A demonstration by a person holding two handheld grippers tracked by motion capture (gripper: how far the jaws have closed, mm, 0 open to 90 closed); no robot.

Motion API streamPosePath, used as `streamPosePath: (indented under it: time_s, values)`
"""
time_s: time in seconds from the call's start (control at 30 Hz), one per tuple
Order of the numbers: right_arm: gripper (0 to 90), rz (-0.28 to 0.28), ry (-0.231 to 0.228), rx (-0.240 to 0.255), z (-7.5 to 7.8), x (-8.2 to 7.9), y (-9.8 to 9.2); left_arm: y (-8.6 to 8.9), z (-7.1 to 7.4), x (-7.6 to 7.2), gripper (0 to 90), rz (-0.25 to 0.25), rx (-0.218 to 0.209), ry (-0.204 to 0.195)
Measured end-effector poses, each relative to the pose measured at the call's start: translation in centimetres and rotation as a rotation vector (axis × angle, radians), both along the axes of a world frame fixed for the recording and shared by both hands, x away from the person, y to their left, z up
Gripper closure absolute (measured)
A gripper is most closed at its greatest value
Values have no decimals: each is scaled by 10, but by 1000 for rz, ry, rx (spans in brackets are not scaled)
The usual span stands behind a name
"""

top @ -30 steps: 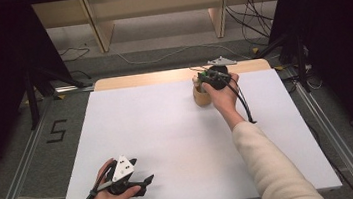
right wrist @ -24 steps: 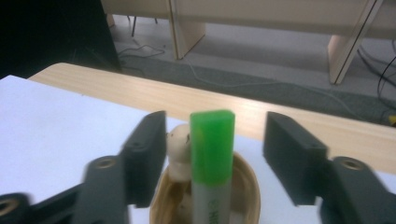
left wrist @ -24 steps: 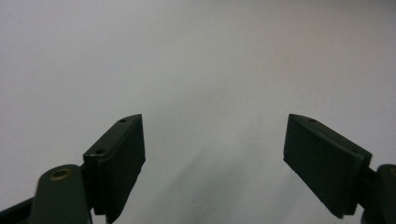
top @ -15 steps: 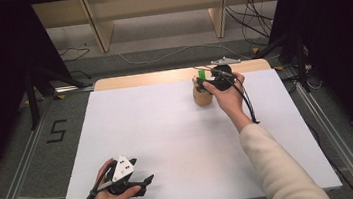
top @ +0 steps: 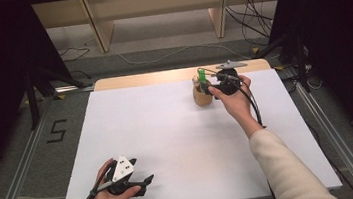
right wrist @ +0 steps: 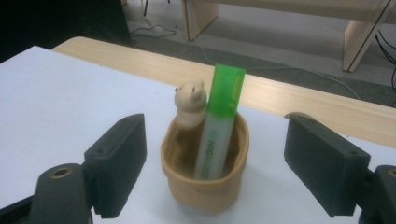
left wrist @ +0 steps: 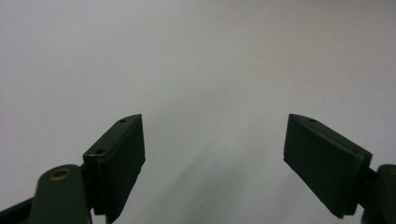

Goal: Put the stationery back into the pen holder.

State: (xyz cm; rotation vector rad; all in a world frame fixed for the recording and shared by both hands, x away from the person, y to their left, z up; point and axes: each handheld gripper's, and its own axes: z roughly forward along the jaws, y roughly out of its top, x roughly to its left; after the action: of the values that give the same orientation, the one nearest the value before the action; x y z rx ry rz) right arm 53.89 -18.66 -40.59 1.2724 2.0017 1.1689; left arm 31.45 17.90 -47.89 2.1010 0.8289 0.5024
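Green highlighter (right wrist: pixel 216 125): translucent green cap on top, pale barrel w/ green print below. Stands cap-up inside the pen cup (right wrist: pixel 204 186), tilted slightly, leaning on the cup's far rim right next to the small animal figure (right wrist: pixel 190 103). Lower end hidden inside the cup.

Pen cup: tan, soft-looking pot w/ rounded, slightly wavy rim, upright on the white table sheet near the far edge, right of centre in the high view (top: pixel 202 94). Animal figure: same tan colour, sits at the far rim, head sticking up above it, touching the highlighter's left side in the right gripper view.
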Motion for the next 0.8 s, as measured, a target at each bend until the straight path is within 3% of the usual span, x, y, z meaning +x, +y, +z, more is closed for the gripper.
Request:
streamPosePath:
  time_s: [0.8]
  values:
    - [230,122,80,-68,1,-40,-7,0,0,0,205,3,1,1]
